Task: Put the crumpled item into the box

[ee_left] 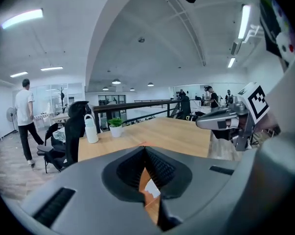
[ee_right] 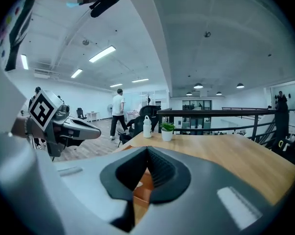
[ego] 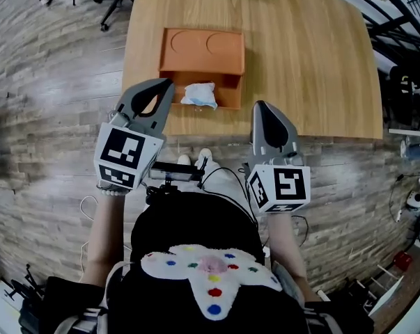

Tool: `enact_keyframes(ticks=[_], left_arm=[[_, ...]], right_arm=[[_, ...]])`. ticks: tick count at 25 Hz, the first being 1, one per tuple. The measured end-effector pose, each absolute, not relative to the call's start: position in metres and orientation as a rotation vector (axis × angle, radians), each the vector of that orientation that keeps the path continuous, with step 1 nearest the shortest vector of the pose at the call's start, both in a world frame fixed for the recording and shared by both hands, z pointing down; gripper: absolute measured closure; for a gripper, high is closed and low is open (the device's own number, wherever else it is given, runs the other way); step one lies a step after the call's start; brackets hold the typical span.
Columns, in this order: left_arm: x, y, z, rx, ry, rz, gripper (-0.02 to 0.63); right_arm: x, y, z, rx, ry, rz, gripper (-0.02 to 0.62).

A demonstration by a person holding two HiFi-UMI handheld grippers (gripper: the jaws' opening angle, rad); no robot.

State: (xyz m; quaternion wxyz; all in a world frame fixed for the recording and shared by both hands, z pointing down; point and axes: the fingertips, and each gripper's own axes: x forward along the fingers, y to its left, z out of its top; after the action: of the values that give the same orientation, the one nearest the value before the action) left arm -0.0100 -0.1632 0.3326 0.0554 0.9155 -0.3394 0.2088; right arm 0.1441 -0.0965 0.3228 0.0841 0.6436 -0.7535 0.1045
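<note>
An orange box (ego: pixel 203 50) stands open on the wooden table (ego: pixel 314 47), its lid tipped back. The crumpled white item (ego: pixel 198 94) lies inside the box's open front compartment. My left gripper (ego: pixel 166 83) hovers just left of the box, near the table's front edge, shut with nothing in its jaws. My right gripper (ego: pixel 260 106) hangs at the table's front edge, right of the box, also shut and empty. In the left gripper view the jaws (ee_left: pixel 145 149) meet at the tip, and a sliver of the orange box (ee_left: pixel 146 178) and the white item (ee_left: pixel 152 189) shows beneath.
A white bottle (ee_left: pixel 91 129) and a small potted plant (ee_left: pixel 116 127) stand at the table's far end. A black office chair (ee_left: pixel 71 133) sits beside that end. A person (ee_left: pixel 25 116) walks on the floor farther off. A railing runs behind the table.
</note>
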Motion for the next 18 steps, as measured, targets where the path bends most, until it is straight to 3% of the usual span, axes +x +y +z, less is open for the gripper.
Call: enact_keyframes(ticks=[18], left_arm=[[-0.032,-0.135,0.276,2.812,-1.128,0.434,0.599]], right_arm=[[0.114,-0.096,0.286,1.823,-2.364,0.197,0.586]])
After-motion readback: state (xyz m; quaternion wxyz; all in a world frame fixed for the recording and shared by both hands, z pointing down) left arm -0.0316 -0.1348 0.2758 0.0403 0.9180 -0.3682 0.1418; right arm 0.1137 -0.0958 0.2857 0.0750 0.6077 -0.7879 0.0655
